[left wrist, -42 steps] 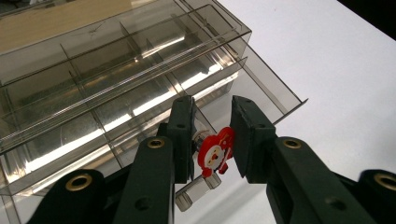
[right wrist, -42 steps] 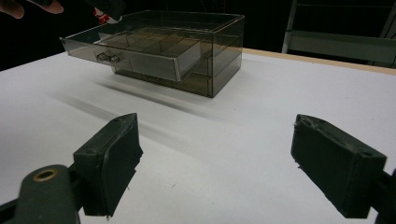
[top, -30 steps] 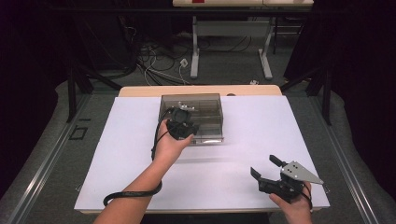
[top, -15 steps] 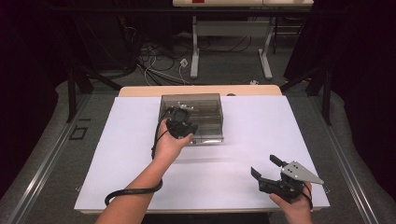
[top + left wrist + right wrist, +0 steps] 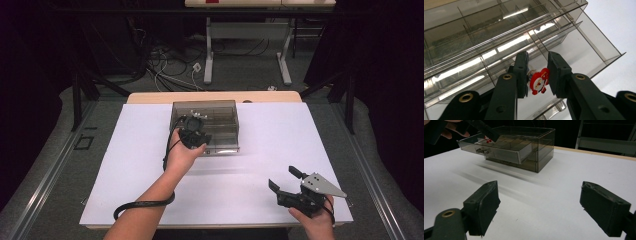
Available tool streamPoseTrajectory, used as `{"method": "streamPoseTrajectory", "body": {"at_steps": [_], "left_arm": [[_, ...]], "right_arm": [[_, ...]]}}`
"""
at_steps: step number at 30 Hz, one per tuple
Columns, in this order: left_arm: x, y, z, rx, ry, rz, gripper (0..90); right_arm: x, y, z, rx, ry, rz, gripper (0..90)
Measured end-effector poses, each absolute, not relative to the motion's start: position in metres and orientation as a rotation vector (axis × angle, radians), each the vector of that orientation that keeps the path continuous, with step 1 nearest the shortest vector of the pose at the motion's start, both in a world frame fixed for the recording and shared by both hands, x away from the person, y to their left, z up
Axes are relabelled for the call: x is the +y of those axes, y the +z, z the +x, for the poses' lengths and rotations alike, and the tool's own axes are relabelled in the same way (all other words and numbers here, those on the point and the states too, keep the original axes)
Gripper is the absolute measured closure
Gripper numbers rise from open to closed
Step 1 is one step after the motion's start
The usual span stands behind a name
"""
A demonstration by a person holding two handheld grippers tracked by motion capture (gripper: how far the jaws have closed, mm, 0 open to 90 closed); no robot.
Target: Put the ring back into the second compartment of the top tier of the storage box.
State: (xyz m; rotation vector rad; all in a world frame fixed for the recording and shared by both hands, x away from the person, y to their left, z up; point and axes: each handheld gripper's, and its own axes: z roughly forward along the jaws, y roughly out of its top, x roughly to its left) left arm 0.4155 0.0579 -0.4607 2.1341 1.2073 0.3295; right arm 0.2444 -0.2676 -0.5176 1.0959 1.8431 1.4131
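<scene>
From above, my left gripper [image 5: 194, 134] hangs over the smoky clear drawer box [image 5: 220, 116] at the table's far middle, while my right gripper [image 5: 292, 184] rests near right, jaws apart. Along my left jaws, a red Santa figure [image 5: 539, 82] sits clamped between them above the open drawer [image 5: 584, 47]. Along my right jaws, spread wide, the box [image 5: 529, 142] stands far left.
</scene>
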Motion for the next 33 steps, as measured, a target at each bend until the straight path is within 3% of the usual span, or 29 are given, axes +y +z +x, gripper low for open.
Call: {"method": "streamPoseTrajectory", "body": {"at_steps": [5,16,33], "left_arm": [[0.0574,-0.4615,0.4165,1.221,0.326,2.132,69.0],[0.0602,-0.4604,0.4163,1.220,0.315,2.094,51.0],[0.0579,-0.4584,0.4120,1.164,0.383,2.095,36.8]], "right_arm": [[-0.2677,-0.5175,0.2443,1.845,1.414,1.097,14.9],[-0.2674,-0.5175,0.2441,1.845,1.417,1.097,14.9],[-0.2678,-0.5176,0.2441,1.844,1.417,1.099,14.9]]}}
